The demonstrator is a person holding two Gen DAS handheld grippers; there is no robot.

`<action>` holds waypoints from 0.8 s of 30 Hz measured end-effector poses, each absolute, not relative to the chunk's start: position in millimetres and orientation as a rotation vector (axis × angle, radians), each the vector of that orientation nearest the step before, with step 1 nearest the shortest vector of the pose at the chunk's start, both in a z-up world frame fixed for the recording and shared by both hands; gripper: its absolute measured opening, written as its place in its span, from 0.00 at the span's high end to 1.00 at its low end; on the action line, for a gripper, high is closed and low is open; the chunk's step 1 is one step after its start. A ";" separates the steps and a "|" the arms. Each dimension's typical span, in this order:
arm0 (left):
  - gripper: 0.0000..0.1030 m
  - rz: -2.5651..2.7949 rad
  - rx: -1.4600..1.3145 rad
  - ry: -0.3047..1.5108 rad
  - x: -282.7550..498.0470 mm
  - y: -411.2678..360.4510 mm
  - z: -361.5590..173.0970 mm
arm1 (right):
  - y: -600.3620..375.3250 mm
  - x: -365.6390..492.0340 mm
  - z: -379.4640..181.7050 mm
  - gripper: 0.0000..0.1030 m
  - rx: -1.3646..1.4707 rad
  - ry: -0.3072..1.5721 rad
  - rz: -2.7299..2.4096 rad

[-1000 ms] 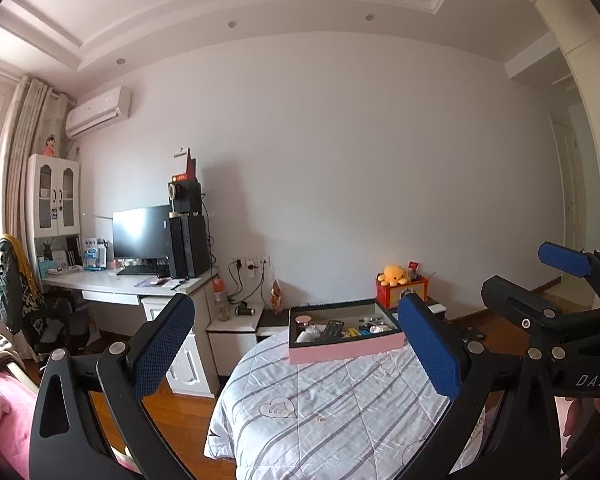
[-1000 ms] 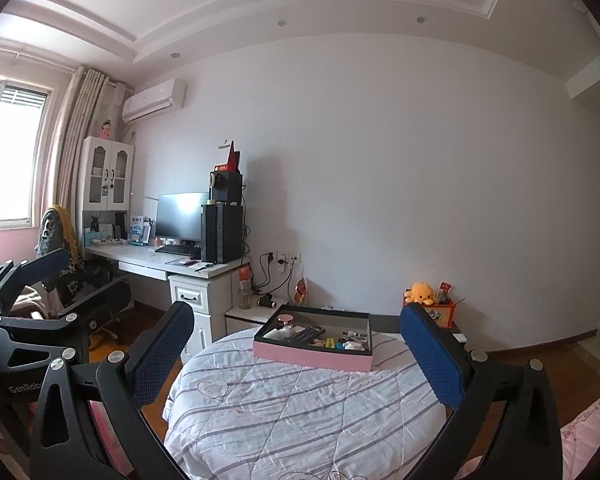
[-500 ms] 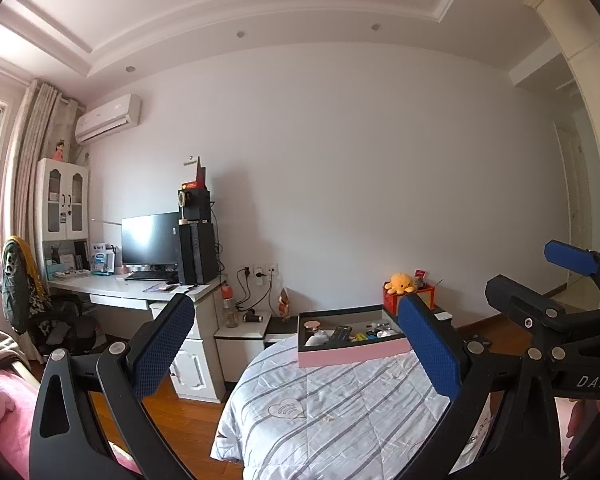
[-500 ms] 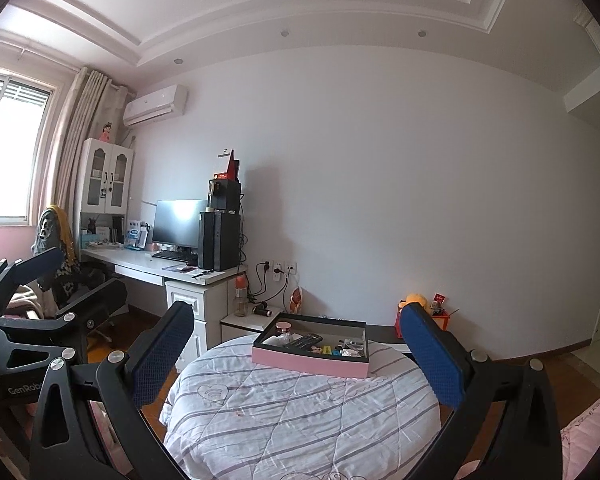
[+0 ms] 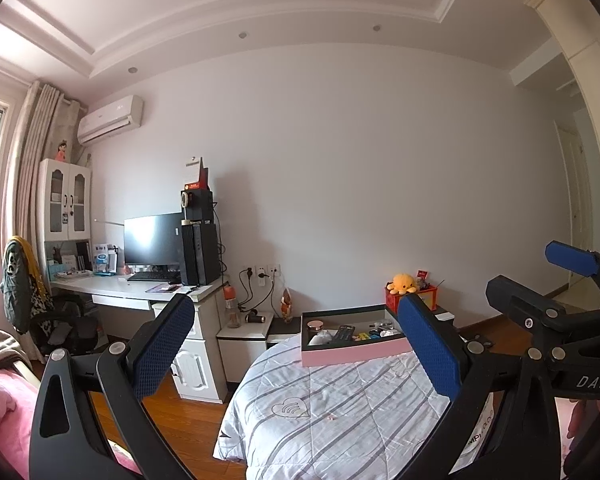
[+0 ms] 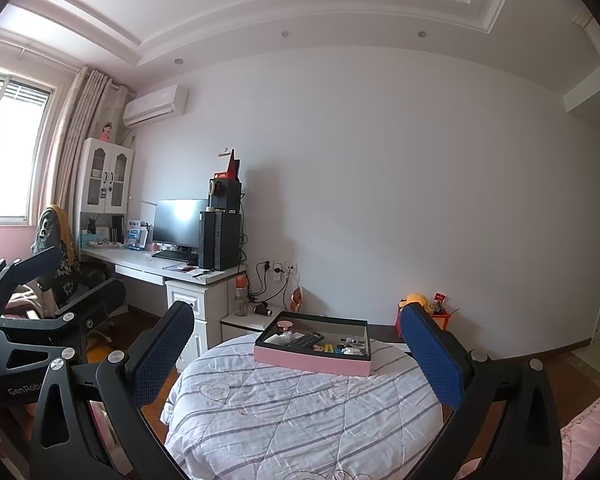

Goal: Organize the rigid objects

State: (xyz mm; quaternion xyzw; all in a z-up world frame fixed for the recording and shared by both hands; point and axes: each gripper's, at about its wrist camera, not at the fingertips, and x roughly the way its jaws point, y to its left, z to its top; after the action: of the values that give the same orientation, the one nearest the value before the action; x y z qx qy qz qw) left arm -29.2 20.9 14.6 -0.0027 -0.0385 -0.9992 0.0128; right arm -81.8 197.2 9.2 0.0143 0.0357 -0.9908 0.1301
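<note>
Pink tray (image 6: 312, 361) of small items sits on the quilted table (image 6: 300, 412), both hand-held grippers spread apart, empty.

Quilted cloth bedcover (image 6: 300, 408), matt, grey-striped. Pink box (image 6: 314, 360): smooth matt card-like walls, black inner lining. Textured blue rubbery pads (image 5: 162, 350) on matt black plastic gripper frames, metal screws. Glossy wood floor (image 5: 180, 428). Glossy monitor screen (image 6: 178, 222). Plush orange toy (image 5: 404, 283).
</note>
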 end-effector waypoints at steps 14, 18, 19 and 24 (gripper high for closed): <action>0.00 -3.115 0.019 -0.114 -33.2 22.7 15.8 | 190.1 -82.6 10.2 0.00 0.046 0.121 -2.885; 0.00 -3.109 0.019 -0.117 -34.8 24.0 14.7 | 190.1 -82.6 8.7 0.00 0.051 0.125 -2.887; 0.00 -3.107 0.017 -0.118 -35.8 25.0 13.9 | 190.0 -82.2 8.3 0.00 0.049 0.124 -2.887; 0.00 -3.102 0.010 -0.120 -37.4 26.4 12.6 | 189.9 -83.1 9.3 0.00 0.053 0.126 -2.887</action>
State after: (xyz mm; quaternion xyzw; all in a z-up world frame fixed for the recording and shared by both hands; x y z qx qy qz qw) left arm -37.4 26.4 12.6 0.0031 -0.0388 -0.9991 0.0186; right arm -83.1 189.9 9.3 0.0183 0.0431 -0.9910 0.1253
